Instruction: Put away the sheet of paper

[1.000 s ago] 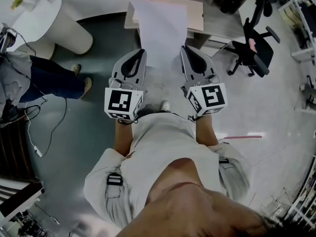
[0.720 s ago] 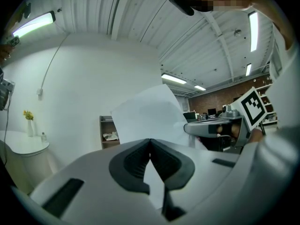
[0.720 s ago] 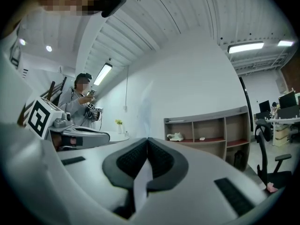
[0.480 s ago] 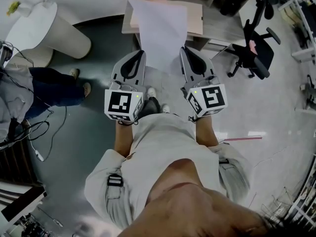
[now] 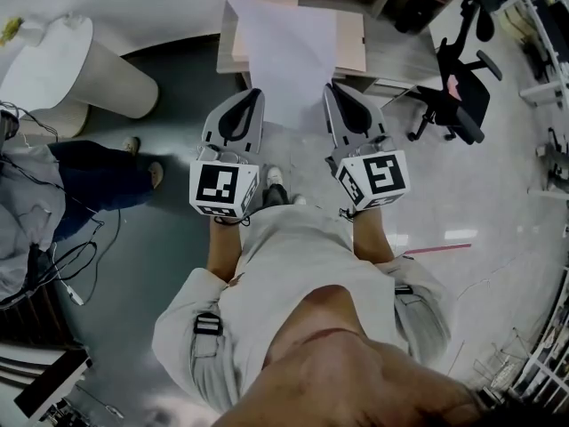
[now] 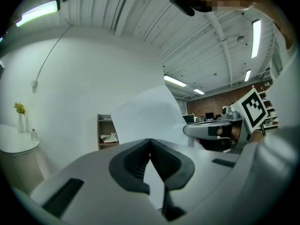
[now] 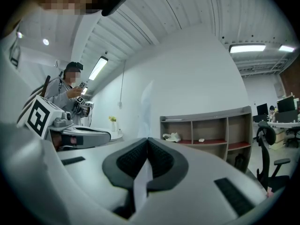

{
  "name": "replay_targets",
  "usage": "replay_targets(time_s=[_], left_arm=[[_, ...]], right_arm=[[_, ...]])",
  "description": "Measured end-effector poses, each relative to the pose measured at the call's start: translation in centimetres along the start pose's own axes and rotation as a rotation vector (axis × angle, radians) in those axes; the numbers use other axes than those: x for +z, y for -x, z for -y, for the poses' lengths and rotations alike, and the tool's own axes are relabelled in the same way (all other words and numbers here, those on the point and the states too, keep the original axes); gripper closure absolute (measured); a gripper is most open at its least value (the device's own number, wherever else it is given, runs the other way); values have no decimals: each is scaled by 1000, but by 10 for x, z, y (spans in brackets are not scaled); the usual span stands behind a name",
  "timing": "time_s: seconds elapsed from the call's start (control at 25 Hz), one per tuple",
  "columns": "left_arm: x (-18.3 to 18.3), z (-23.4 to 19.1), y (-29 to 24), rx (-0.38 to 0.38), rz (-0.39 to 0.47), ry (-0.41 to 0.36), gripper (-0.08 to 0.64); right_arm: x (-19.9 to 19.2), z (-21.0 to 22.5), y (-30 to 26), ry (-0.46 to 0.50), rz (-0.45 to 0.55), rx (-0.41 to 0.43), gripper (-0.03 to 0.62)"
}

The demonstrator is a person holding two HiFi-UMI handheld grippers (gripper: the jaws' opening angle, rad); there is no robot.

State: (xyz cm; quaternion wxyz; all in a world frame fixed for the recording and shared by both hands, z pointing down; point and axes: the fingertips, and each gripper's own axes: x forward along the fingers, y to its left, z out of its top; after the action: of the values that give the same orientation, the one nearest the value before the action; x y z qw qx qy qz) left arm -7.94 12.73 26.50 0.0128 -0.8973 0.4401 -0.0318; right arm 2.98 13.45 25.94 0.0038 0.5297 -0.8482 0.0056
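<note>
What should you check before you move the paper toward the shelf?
1. Left gripper shut on the sheet of paper: ok.
2. Right gripper shut on the same sheet: ok.
3. Sheet stretched out flat ahead of both grippers, not crumpled: ok.
4. Sheet hangs free of the low table under it: cannot tell, since the head view only shows them overlapping.
5. Shelf unit ahead, with open compartments facing this way: ok.
6. Office chair on the right and the other person on the left stand apart from the sheet: ok.
</note>
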Motion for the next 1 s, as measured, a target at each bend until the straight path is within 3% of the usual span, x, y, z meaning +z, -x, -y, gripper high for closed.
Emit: replay_targets(time_s=[0.64, 1.0], left_arm=[[-5, -82, -39, -27, 11, 12, 543], [-20, -97, -65, -60, -5, 44, 543]], right_arm=[[0, -5, -84, 21, -19, -40, 572], [-16, 7, -103, 16, -64, -79, 572]])
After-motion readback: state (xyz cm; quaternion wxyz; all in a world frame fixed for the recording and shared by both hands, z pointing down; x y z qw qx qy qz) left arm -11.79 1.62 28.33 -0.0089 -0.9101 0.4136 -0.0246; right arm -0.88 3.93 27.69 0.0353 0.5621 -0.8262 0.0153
